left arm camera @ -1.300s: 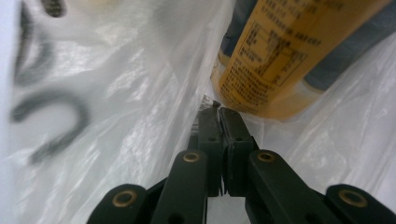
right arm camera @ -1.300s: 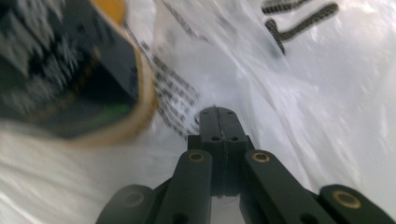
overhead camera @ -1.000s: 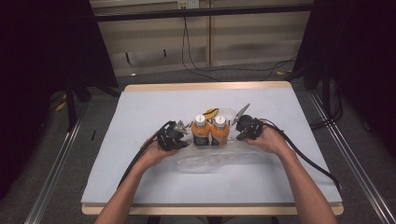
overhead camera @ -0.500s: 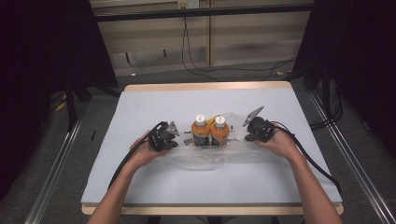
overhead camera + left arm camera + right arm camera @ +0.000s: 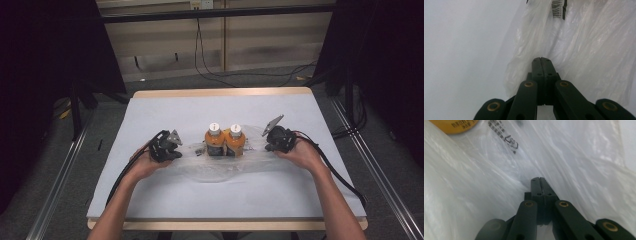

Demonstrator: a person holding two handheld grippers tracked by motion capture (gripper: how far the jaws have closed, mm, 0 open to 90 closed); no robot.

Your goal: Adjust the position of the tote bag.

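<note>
Both grippers clamped on the plastic bag.
Left gripper (image 5: 172, 146) and right gripper (image 5: 272, 140) pinched the bag (image 5: 220, 165) with jaws closed; two orange bottles (image 5: 225, 141) stood centre frame.

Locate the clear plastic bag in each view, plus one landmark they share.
High view: clear plastic bag lies centre table, spread between both grippers, around the two orange bottles.
Left gripper view: fills the right side, jaws closed on its edge.
Right gripper view: covers most of the frame.
Shared landmark: the bag's black printing.
</note>
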